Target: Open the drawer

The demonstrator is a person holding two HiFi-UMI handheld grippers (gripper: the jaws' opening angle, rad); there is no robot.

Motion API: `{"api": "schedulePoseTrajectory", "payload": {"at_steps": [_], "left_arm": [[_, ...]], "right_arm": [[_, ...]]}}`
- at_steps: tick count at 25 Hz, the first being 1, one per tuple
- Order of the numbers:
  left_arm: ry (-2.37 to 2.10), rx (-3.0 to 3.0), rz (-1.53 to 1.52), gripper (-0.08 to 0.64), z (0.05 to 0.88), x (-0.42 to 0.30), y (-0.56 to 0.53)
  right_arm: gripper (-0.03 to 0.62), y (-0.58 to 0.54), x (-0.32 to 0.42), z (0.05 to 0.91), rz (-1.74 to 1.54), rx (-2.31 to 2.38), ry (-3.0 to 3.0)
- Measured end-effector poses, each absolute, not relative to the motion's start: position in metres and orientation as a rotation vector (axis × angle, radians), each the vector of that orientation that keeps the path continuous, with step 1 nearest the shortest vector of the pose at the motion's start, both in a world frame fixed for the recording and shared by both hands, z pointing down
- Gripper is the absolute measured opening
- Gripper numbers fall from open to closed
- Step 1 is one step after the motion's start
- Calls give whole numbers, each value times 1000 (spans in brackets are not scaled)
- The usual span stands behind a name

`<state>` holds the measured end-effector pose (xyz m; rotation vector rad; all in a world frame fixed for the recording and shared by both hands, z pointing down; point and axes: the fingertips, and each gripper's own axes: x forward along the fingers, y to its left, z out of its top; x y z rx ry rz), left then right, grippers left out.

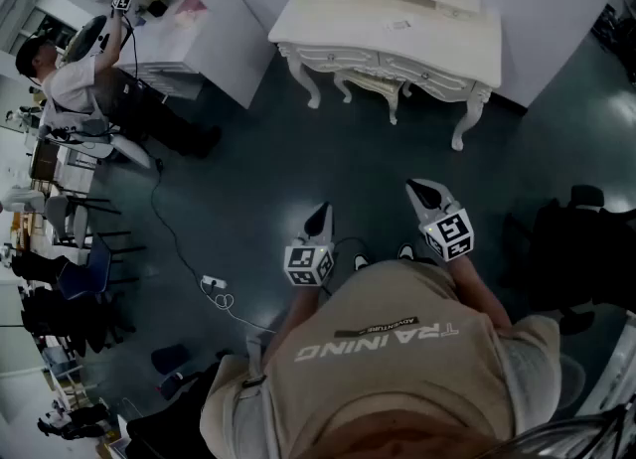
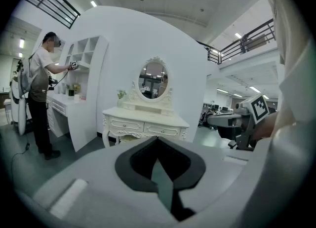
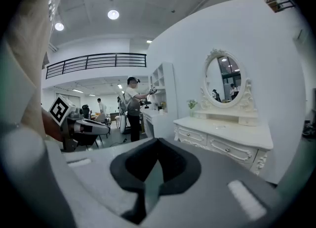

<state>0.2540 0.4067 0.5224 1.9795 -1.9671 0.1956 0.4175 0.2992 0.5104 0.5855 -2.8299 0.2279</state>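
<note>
- Dressing table (image 1: 397,35), white and carved, stands against the wall across the dark floor (image 1: 298,159), well apart from both grippers. An oval mirror (image 2: 154,79) sits on top.
- Left gripper (image 1: 319,211): jaws closed tip to tip, nothing between them. It is held out in front of the body and aimed a little downward at the table.
- Right gripper (image 1: 417,189): jaws fully together and empty, level with the left one and near it.
- Drawers: two show side by side under the tabletop, a left drawer (image 3: 190,135) and a right drawer (image 3: 229,149). Both are shut flush, and each carries a small knob (image 3: 227,150) at its centre.
- Handling, as a judgement: the drawer front is rigid painted wood and likely light to slide. The knob is the only purchase, and it is small, hard and probably slick.
- Pinch the knob squarely and pull straight out; the slim legs may let the table shift under a jerk. The jaws must part first.
- Another person (image 1: 70,79) works at a white shelf unit (image 2: 86,59) far left, clear of the path.
</note>
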Motion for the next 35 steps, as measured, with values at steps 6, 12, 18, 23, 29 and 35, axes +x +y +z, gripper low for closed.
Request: {"api": "schedulePoseTrajectory", "payload": {"at_steps": [6, 12, 18, 23, 29, 35], "left_arm": [[-1982, 1911, 224, -2, 528, 257, 389], [-2010, 1867, 178, -2, 538, 268, 369], [-2012, 1847, 176, -2, 541, 278, 355], [-1972, 1835, 168, -2, 551, 268, 348], [-1924, 1839, 147, -2, 576, 217, 315], [-1902, 1979, 119, -2, 552, 148, 260]], "right_arm": [[3, 268, 426, 520, 224, 571, -2837], [3, 245, 425, 537, 193, 479, -2841], [3, 241, 427, 537, 225, 426, -2842], [3, 235, 413, 554, 263, 392, -2797], [3, 218, 368, 575, 281, 399, -2761], [3, 182, 289, 535, 200, 473, -2778]]}}
